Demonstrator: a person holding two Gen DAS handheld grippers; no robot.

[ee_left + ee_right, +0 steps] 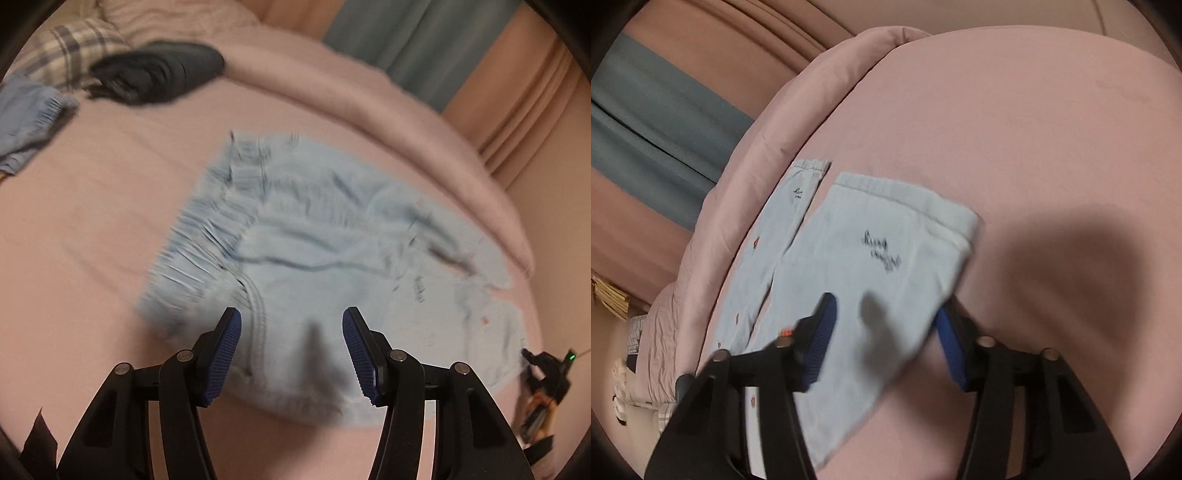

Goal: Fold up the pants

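Observation:
Light blue pants (314, 251) lie spread on a pink bed, the ribbed waistband at the left in the left wrist view. My left gripper (291, 354) is open just above the near edge of the pants by the waist, holding nothing. In the right wrist view both pant legs (871, 266) lie flat, cuffs pointing away, with small black writing on them. My right gripper (886, 339) is open over the nearer leg, its left finger above the cloth and its right finger at the leg's edge. The other gripper (546, 373) shows at the right edge of the left wrist view.
A dark folded garment (159, 70), a plaid pillow (74, 44) and another blue garment (26, 118) lie at the far left of the bed (92, 229). A pink duvet roll (798, 122) runs along the far edge. Grey-blue curtains (646, 140) hang behind.

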